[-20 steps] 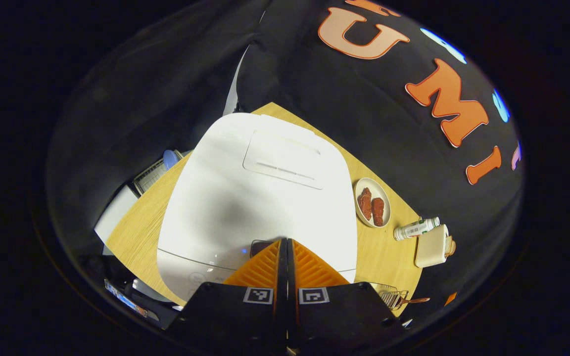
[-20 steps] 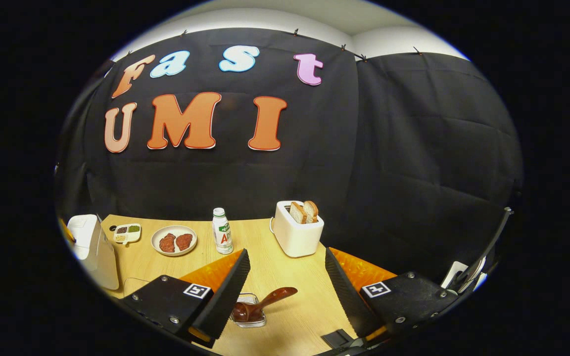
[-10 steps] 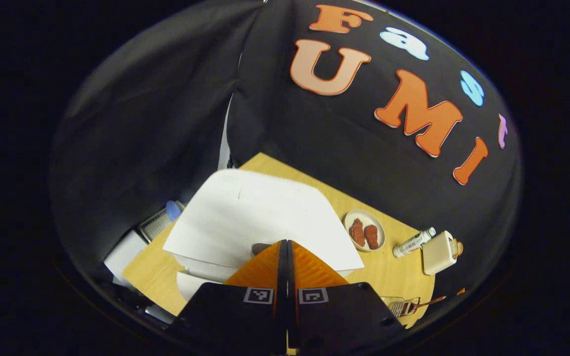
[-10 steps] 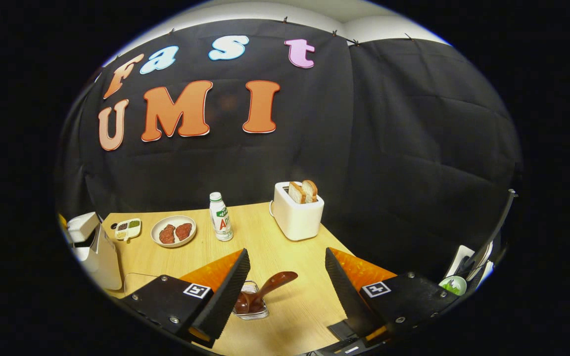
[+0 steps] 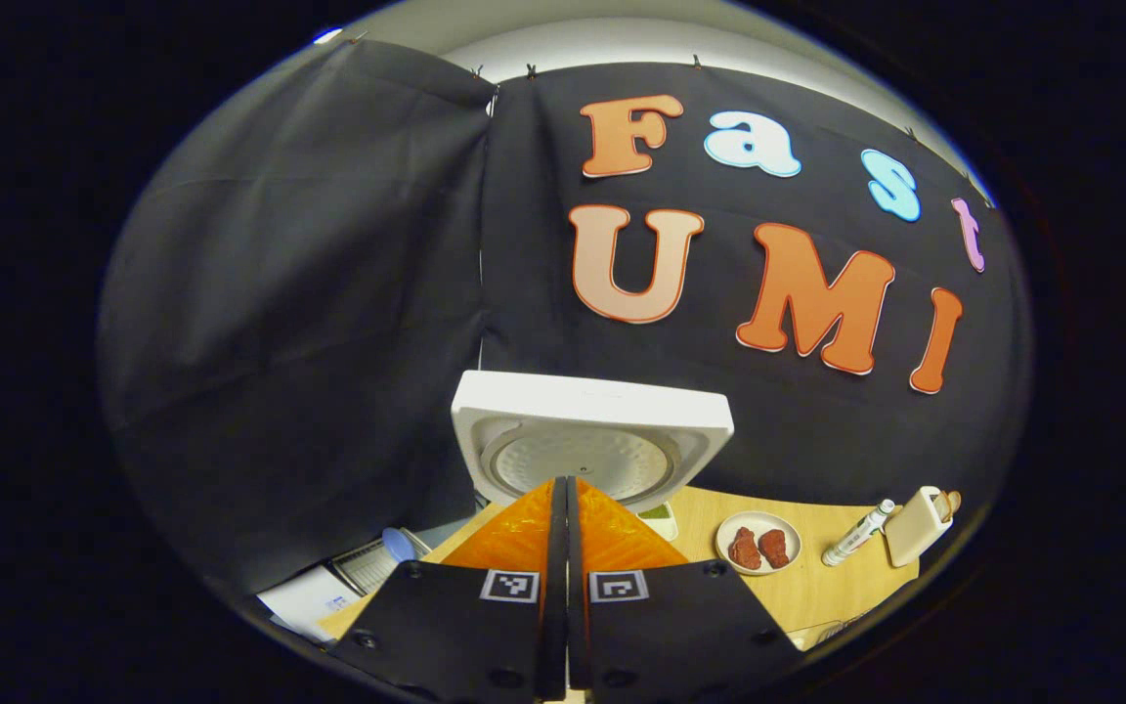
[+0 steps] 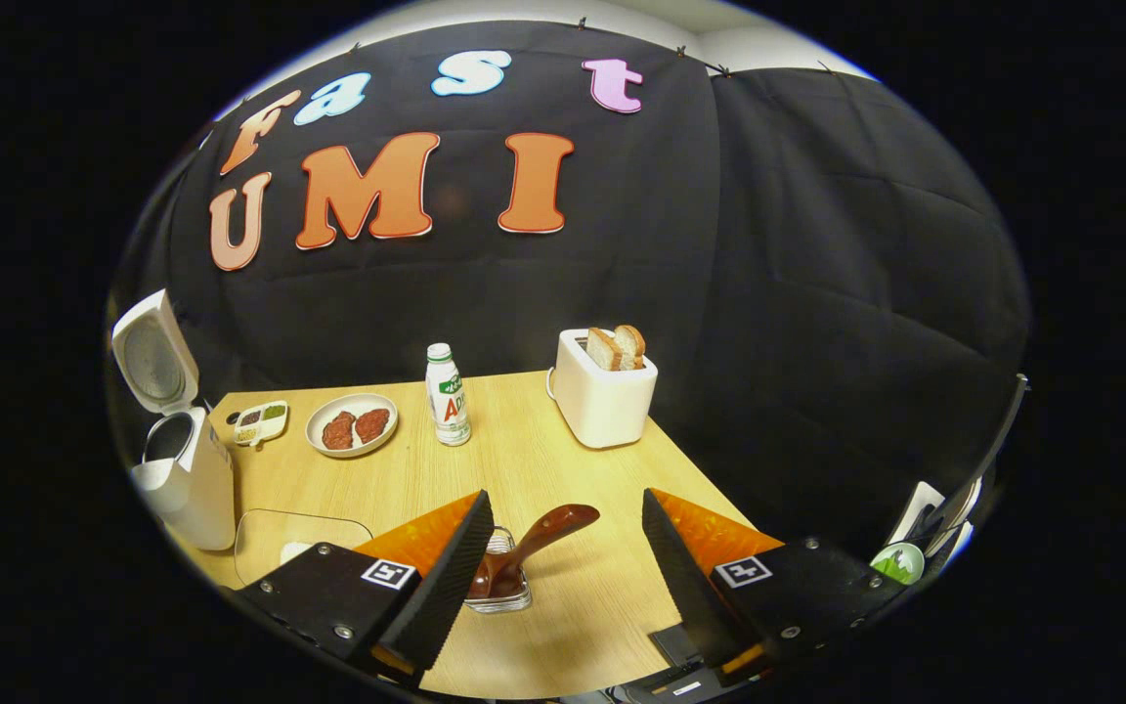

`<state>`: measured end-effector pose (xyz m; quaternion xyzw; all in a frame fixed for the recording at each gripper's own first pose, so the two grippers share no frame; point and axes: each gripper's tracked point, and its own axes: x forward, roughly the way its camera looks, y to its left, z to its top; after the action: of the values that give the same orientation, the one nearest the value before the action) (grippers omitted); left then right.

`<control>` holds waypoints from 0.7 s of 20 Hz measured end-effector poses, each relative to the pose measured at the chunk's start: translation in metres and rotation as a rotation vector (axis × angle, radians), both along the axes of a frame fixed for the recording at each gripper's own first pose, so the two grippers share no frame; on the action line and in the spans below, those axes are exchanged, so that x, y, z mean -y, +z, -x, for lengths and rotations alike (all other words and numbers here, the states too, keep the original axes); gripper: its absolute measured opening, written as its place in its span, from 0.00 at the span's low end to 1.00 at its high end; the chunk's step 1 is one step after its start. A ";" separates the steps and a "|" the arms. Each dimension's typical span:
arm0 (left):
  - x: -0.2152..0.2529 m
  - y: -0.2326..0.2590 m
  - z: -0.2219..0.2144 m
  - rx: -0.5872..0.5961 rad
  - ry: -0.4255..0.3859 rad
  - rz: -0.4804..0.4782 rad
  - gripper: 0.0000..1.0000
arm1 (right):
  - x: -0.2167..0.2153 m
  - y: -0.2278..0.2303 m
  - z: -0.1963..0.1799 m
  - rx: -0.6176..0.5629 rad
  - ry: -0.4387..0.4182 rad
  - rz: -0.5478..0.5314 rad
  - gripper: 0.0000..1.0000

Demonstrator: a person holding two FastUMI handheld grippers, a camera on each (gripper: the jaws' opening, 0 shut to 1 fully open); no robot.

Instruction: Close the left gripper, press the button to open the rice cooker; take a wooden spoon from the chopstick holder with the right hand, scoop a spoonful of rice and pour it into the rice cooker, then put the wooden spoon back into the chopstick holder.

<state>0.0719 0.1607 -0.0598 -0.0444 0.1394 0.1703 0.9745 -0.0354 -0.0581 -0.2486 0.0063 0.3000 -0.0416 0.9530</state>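
Both views catch my rice cooker (image 6: 182,469) lid (image 5: 590,440) up; left gripper (image 5: 564,489) pinched closed, right gripper (image 6: 563,508) wide open over the wooden spoon (image 6: 524,548).

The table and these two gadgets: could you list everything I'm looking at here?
rice cooker: one, white, table's far left, lid up
sauce tray: one, pale, beside the cooker
plate: one, white, two reddish pieces on it
bottle: one, white and green, upright mid-table
toaster: one, white, two bread slices in it
wooden spoon: one, dark brown, in the wire chopstick holder
table: one, light wood
left gripper: orange jaws together
right gripper: orange jaws apart, empty
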 end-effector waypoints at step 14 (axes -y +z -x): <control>0.115 0.067 0.049 0.233 -0.212 -0.120 0.83 | -0.028 -0.074 -0.005 -0.112 0.012 -0.255 0.94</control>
<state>0.0227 0.0457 0.0077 0.0093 0.0189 0.0682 0.9975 -0.0307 -0.0300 -0.3228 0.1232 0.3556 0.0025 0.9265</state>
